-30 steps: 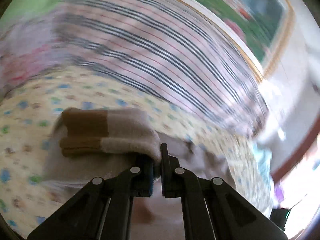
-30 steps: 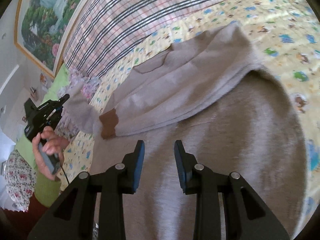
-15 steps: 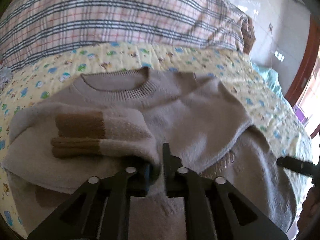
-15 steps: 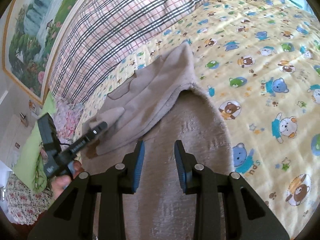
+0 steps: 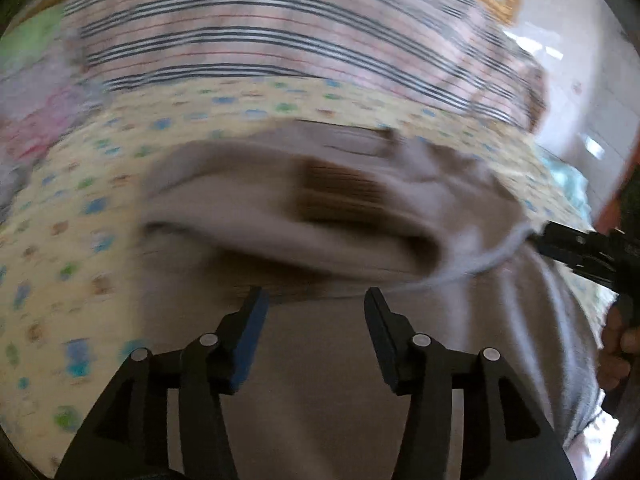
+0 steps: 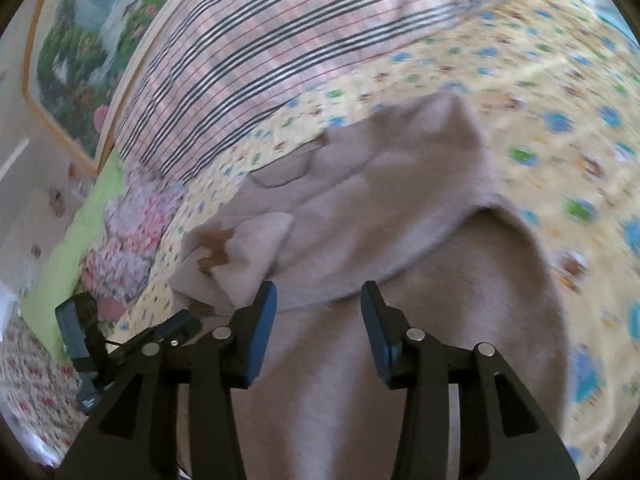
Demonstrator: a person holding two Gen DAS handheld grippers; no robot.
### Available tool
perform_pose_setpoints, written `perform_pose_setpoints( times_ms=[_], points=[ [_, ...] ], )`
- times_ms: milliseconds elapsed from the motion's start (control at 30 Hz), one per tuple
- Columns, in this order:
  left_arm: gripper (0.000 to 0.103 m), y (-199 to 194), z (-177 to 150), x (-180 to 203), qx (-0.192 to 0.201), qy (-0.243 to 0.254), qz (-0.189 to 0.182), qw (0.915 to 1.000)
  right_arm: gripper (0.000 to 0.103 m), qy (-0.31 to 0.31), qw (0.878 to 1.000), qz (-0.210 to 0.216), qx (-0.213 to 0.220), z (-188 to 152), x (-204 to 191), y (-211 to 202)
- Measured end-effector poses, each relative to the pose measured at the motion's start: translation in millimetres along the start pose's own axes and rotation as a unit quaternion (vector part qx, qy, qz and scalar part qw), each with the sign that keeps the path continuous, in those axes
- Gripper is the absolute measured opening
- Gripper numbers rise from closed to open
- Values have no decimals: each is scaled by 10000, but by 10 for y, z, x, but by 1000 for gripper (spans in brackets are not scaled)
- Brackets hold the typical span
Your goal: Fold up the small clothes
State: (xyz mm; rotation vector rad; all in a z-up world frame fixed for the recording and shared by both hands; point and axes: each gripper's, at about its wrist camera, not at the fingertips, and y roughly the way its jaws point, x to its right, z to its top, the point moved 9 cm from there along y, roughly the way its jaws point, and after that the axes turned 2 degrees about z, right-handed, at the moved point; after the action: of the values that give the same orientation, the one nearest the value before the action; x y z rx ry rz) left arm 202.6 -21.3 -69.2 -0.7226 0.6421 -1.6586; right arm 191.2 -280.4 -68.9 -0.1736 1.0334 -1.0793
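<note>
Both pairs of fingers are spread wide with nothing between them. Through my left gripper I see its two black fingers hovering over the lower body of a beige knitted sweater. Through my right gripper I see the same kind of fingers apart over the sweater from the other side.

Just beyond my left fingertips, a sleeve lies folded across the chest, its brown cuff pointing toward the neck opening. On the far right of that view my other gripper reaches in near the sweater's edge; motion blur hides whether it touches the cloth.

From the right view, the other sleeve lies folded over the body, and the brown cuff rests at the left edge, near my left gripper.

I judge the sweater light, soft and floppy. It will sag and slide if I lift it by one point. A better hold seems to be the bottom hem, pinched at both corners, so the lower half can be carried up toward the collar.

Farther off, the sweater rests on a yellow bedsheet printed with small bears. Behind it lies a plaid pillow, and a framed landscape painting hangs on the wall.

No baskets, boxes or other containers are visible.
</note>
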Motion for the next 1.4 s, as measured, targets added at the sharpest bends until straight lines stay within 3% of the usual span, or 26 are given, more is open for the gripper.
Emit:
perform_pose_setpoints(
  times_ms=[67,133,267,367,467,533,600,667,733,800,867,900,1033,1167,1233,1300,1400],
  points=[
    [52,56,11,-387,-59,-366,337,9987,46,-306,9995,18,-89,21,-181,155],
    [52,125,27,-621,-134,-650,442,9968,47,-820,9965,80,-174,50,-485,378],
    [52,286,82,-909,-253,-741,748,9941,48,-1826,9826,14,-332,55,-962,772],
    [52,405,74,-1016,-383,-937,855,9912,49,-2744,9593,-292,-602,-49,-1211,1111],
    [52,500,77,-1040,-457,-1182,925,9876,49,-3619,9223,-1090,-806,-164,-1209,1447],
    [52,517,89,-1039,-421,-1280,1022,9856,46,-3680,9164,-1339,-830,-156,-1127,1551],
    [52,530,99,-1039,-414,-1356,1137,9833,8,-3254,9340,-1258,-766,-42,-1005,1558],
    [53,505,129,-1023,-357,-1384,1320,9809,8,-2837,9505,-1158,-517,151,-938,1423],
    [53,441,137,-1022,-236,-1485,1423,9783,8,-1982,9783,-581,183,487,-889,1020],
    [53,403,115,-1021,-178,-1495,1506,9771,8,-1096,9909,-242,740,716,-668,649],
    [53,437,56,-1002,-271,-1512,1566,9757,7,-82,9941,-64,1078,787,-193,382],
    [53,445,35,-994,-292,-1540,1561,9752,7,344,9938,-75,1051,722,120,349],
    [53,364,55,-970,-122,-1525,1627,9747,7,1136,9912,-45,673,421,674,439],
    [52,197,83,-1064,131,-1924,1426,9708,7,1129,9908,48,743,384,672,393],
    [53,160,73,-1051,220,-1933,1377,9712,7,895,9907,122,1014,525,549,257],
    [53,239,3,-1022,22,-1809,1487,9722,7,733,9884,220,1309,629,458,142],
    [52,314,-87,-1031,-157,-1850,1502,9711,7,529,9933,-103,1026,636,530,313]
  ],
)
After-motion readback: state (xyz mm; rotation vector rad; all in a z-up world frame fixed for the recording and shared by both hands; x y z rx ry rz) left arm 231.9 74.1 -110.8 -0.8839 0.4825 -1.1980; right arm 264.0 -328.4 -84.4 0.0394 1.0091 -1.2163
